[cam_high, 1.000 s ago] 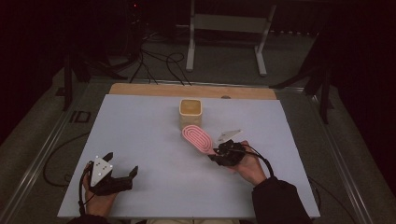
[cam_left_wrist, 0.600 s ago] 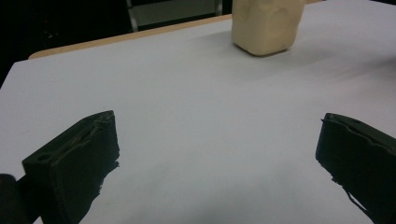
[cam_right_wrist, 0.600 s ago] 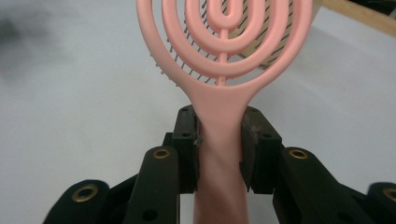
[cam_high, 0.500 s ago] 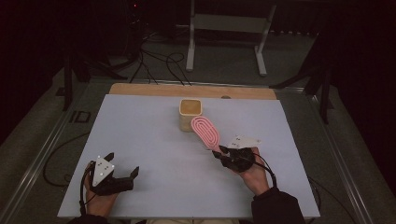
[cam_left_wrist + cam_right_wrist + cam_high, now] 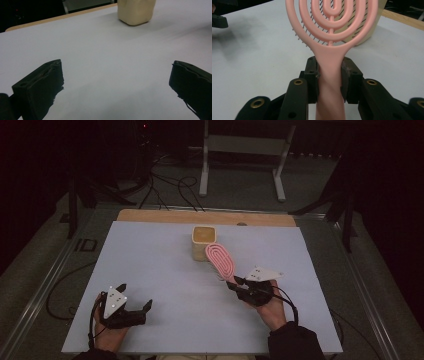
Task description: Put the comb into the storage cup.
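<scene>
While the person's forearms enter at the near edge of the table (image 5: 150, 250), the left gripper (image 5: 134, 307) rests low on the white surface at the near left, its jaws spread wide apart with nothing between them; in the left gripper view the two black jaws stand far to either side over bare tabletop. Farther in and to the right, the right gripper (image 5: 235, 282) is clamped on the handle of the pink hairbrush (image 5: 220, 260), and the right gripper view confirms the grip: both pads press the narrow neck of the handle just below the oval head (image 5: 332, 20). The brush is held off the table, its head angled forward and up toward the middle of the surface, with the concentric open loops facing the camera and the bristles (image 5: 298, 38) on the far side. Judged from its thin, vented plastic frame, the brush is light and fairly stiff, though the looped head could flex under side load, and the smooth, tapering handle may slip or twist between the pads. The handle neck is the correct place to take hold; gripping the looped head or the bristles risks bending them. Beyond the brush head stands the beige square container (image 5: 203, 242), upright and open at the top, close behind the head. Past it lies the wooden far edge (image 5: 150, 216) of the table.
</scene>
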Tool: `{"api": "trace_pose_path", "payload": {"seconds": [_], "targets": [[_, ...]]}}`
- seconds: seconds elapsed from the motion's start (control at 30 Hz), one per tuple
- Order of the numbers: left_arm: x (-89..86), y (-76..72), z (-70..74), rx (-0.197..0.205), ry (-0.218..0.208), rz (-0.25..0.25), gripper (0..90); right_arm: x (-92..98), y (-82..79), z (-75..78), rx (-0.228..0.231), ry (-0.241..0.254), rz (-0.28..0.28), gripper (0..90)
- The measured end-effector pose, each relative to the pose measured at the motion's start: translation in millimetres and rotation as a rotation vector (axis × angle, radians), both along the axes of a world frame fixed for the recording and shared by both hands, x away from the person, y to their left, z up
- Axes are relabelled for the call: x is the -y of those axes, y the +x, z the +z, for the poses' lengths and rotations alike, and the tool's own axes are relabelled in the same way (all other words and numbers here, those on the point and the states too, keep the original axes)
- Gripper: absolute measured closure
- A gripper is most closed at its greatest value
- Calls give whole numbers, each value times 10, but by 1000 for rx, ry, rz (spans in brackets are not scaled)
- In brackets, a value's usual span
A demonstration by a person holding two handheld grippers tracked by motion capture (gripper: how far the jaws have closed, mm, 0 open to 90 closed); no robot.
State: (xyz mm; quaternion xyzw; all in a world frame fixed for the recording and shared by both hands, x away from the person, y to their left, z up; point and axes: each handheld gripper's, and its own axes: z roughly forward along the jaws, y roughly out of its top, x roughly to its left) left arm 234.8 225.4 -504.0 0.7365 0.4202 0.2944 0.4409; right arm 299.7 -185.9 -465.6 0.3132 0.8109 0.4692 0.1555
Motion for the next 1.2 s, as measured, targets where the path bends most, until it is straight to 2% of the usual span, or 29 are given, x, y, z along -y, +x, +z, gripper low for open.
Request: {"api": "trace_pose_path", "payload": {"seconds": [0.1, 0.23, 0.3, 0.33, 0.43, 0.47, 0.63, 0.73, 0.77, 0.93, 1.2], "targets": [[4, 0, 3, -1, -6, -1, 2, -6, -12, 3, 1, 3, -4, 700], [9, 3, 35, -1, -20, 2, 2, -15, -25, 6, 25, -2, -5, 700], [17, 12, 43, -8, -33, 3, 2, -10, -22, 11, 29, 3, -5, 700], [33, 27, 59, -23, -57, -2, 2, 0, -19, 18, 30, 9, -9, 700], [64, 37, 99, -28, -59, -7, 2, 11, -14, 25, 31, 15, -12, 700], [108, 34, 164, -14, -64, -18, 2, 20, -13, 33, 32, 18, -17, 700], [181, 44, 282, -8, -86, -44, 2, 20, -8, 53, 30, 34, -9, 700], [262, 74, 401, 0, -100, -64, 2, 19, -4, 60, 28, 43, 1, 700], [262, 74, 401, 0, -100, -64, 2, 19, -4, 60, 28, 43, 1, 700], [386, 117, 574, 9, -105, -95, 2, 39, 1, 73, 34, 50, -2, 700], [527, 212, 739, -10, -108, -117, 2, 67, -4, 109, 44, 62, -15, 700]]}}
